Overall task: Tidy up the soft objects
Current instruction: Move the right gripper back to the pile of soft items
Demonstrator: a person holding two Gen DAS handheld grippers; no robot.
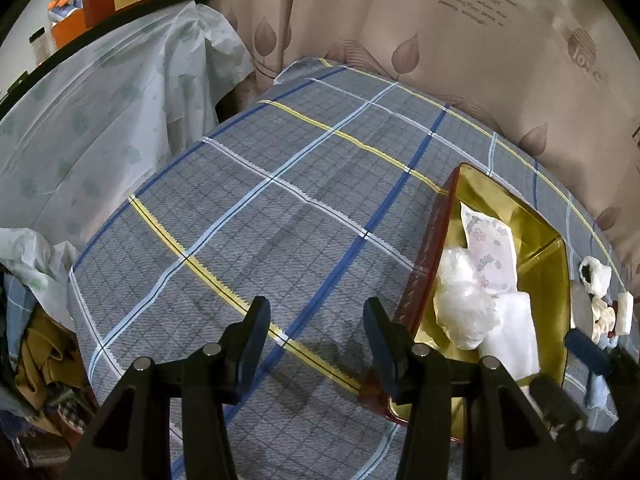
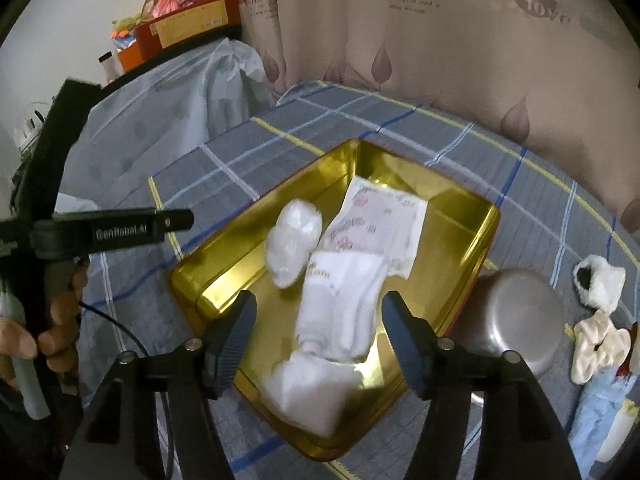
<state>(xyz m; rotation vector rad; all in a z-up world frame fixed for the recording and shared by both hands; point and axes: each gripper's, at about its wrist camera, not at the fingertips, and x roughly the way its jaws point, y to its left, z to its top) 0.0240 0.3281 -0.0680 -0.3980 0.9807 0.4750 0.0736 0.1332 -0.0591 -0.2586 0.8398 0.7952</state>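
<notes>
Three soft bits sit in the gold tin (image 2: 472, 216), several wait beside it, and both our left gripper (image 1: 316, 344) and right gripper (image 2: 316, 340) hang apart, empty.

A tin (image 2: 460, 216) is sitting on the checked cloth (image 2: 224, 160), toward its right side. In the tin, a sock (image 2: 340, 304) is lying at the near end, a printed packet (image 2: 380, 220) at the far end, and a plastic bundle (image 2: 292, 244) to their left. Right of the tin, a metal bowl (image 2: 520, 312) is resting just beside it, with fluffy pieces (image 2: 598, 280) lying further right near the cloth's right edge.
</notes>
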